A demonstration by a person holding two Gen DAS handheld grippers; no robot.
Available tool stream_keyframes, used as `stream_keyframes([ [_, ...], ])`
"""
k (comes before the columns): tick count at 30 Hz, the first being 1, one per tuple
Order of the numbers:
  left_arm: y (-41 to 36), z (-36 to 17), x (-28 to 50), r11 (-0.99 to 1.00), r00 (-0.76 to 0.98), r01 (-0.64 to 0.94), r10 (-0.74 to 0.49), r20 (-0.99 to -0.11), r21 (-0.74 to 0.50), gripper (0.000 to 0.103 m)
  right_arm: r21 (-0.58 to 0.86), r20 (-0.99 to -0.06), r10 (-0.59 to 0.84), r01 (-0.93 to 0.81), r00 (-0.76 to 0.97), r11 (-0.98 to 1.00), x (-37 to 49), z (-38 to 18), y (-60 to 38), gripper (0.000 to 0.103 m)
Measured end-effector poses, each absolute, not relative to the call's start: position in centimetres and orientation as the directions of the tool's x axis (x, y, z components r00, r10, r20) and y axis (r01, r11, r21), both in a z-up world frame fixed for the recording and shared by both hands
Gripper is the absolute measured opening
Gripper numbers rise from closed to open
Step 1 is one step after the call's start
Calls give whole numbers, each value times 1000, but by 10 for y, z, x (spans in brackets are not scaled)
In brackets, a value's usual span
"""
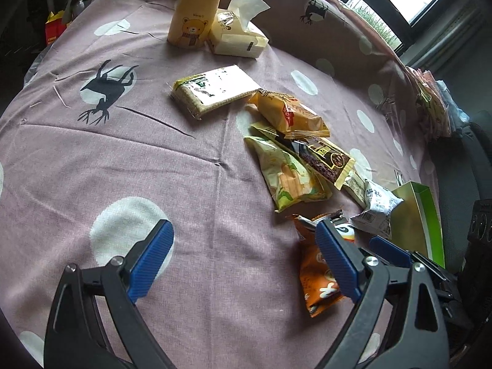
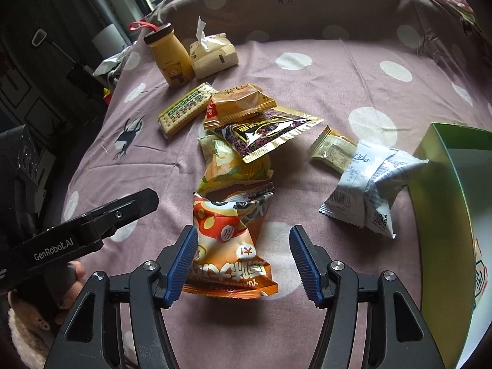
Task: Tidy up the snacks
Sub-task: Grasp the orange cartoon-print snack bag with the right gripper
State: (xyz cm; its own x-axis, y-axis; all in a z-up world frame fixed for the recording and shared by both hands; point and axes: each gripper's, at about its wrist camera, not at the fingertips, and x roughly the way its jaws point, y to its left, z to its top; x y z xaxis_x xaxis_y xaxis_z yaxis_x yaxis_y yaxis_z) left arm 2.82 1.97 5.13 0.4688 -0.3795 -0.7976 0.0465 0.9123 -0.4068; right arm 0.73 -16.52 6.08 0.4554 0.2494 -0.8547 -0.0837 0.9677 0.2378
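You have seven snack packets: one cracker pack (image 2: pixel 184 110), one amber pastry pack (image 2: pixel 240 104), one dark purple-and-gold pouch (image 2: pixel 267 133), one pale green-yellow bag (image 2: pixel 230 166), one orange mushroom-print bag (image 2: pixel 227 246), one small cream wafer pack (image 2: pixel 333 152) and one white packet (image 2: pixel 369 193). You also have one green box (image 2: pixel 446 184), one bear-print bottle (image 2: pixel 170 58) and one tissue pack (image 2: pixel 213 55). Two claws are in sight, the left claw (image 1: pixel 244 246) and the right claw (image 2: pixel 243 246).

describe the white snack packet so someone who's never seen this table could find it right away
Start at the open green box on the right edge of the spotted mauve tablecloth. The white snack packet lies right beside the box's open end, partly over a small pale yellow packet. It is the only white wrapper, crinkled, with a barcode and QR code, while the other snacks are orange, yellow or dark.
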Motion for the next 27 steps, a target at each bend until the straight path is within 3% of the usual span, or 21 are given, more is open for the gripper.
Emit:
stream_keyframes([
  [19, -34, 39, 19, 864, 325, 232, -501, -802, -446, 92, 467, -780, 376, 66, 500, 882, 12, 61, -202, 63],
  [27, -48, 27, 21, 858, 283, 230, -510, -812, -459, 79, 520, -775, 439, 64, 454, 852, 18, 47, -198, 63],
])
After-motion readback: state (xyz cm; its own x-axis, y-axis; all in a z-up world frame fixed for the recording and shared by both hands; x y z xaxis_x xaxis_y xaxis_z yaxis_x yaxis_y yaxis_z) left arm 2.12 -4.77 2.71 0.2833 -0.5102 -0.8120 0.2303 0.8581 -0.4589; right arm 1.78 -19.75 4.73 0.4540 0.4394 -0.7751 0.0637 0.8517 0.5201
